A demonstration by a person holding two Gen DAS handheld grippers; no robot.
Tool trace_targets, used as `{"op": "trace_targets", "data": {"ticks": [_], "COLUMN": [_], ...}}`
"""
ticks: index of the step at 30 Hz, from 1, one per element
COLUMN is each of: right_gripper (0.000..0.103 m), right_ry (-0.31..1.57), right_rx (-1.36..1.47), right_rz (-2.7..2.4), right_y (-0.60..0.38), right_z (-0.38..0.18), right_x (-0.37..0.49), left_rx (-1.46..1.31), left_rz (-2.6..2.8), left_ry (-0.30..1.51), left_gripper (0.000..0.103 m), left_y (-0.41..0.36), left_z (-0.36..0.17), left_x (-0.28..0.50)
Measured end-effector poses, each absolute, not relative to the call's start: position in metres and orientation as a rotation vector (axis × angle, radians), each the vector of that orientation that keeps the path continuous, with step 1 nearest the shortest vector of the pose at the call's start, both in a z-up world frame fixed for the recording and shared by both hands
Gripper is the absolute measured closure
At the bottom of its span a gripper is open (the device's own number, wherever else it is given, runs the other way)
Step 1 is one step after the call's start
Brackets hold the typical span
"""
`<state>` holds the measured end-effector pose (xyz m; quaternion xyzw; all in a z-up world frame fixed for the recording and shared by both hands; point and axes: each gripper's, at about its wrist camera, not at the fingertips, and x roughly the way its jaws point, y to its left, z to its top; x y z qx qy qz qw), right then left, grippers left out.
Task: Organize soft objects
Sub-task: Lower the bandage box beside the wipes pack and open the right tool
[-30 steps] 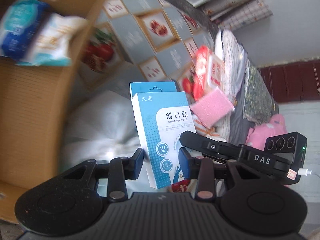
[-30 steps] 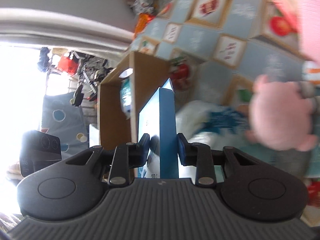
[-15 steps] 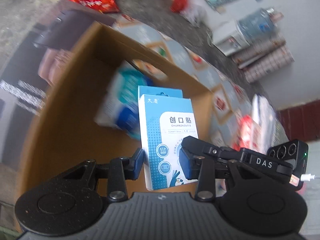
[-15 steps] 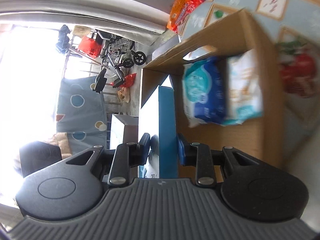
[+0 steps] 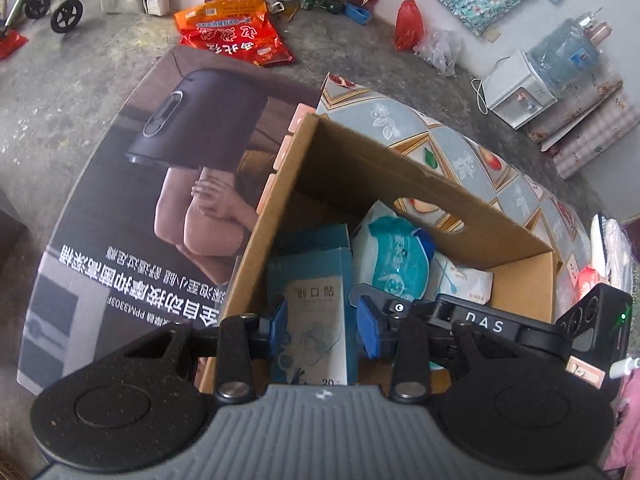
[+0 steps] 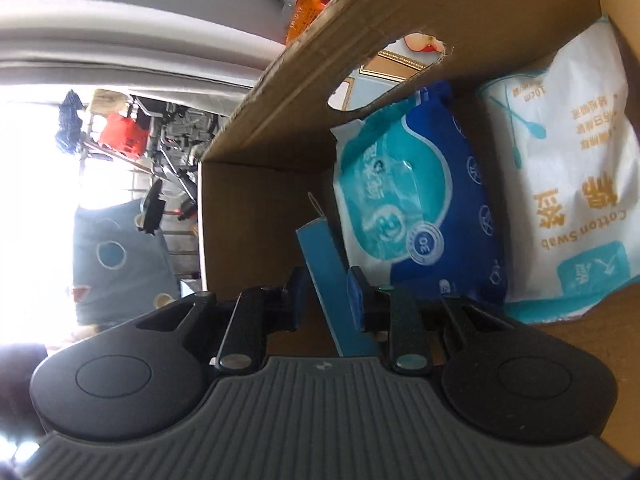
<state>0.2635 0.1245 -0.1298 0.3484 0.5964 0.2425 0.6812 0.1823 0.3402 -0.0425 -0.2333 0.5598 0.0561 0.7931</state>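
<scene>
A blue bandage box point(image 5: 316, 320) sits low inside the open cardboard box point(image 5: 304, 168), against its near-left wall. My left gripper point(image 5: 322, 326) is shut across the bandage box's wide face. My right gripper point(image 6: 326, 300) pinches its thin side point(image 6: 328, 272), which now leans left; its jaws are closing with the pads on the box. Its black body point(image 5: 480, 326) comes in from the right in the left wrist view. A blue and teal wet-wipes pack point(image 6: 420, 184) and a white cotton swab bag point(image 6: 568, 160) stand beside it inside the cardboard box point(image 6: 400, 20).
A large printed appliance carton point(image 5: 140, 200) lies just left of the cardboard box. The patterned tablecloth point(image 5: 460, 148) lies behind it. On the concrete floor are an orange-red bag point(image 5: 232, 32) and a water dispenser point(image 5: 520, 92). A pink soft toy point(image 5: 628, 420) shows at the lower right edge.
Both grippers carried the bandage box from above the table over to the cardboard box and down into it. It now leans sideways between the right gripper's pads.
</scene>
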Motion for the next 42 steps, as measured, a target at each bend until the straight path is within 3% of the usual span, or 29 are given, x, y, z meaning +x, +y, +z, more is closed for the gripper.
{"op": "trace_targets", "data": {"ticks": [10, 15, 22, 32, 42], "right_gripper": [0.08, 0.073, 0.079, 0.084, 0.079], "right_ry": [1.424, 1.489, 1.519, 1.32, 1.412], "right_rx": [0.637, 0.552, 0.635, 0.778, 0.69], "right_rz": [0.572, 0.579, 0.54, 0.475, 0.501], "right_y": [0.121, 0.137, 0.149, 0.154, 0.155], "right_z": [-0.106, -0.116, -0.144, -0.145, -0.158], "right_x": [0.245, 0.233, 0.229, 0.225, 0.234], "left_rx": [-0.558, -0.578, -0.597, -0.641, -0.609], "left_rz": [0.149, 0.158, 0.153, 0.144, 0.14], "left_ry": [1.199, 1.187, 1.179, 1.143, 1.148], "left_gripper": [0.058, 0.055, 0.055, 0.055, 0.054], "left_y": [0.352, 0.359, 0.362, 0.364, 0.357], "left_z": [-0.029, -0.023, -0.021, -0.016, -0.015], "left_x": [0.153, 0.148, 0.147, 0.145, 0.148]}}
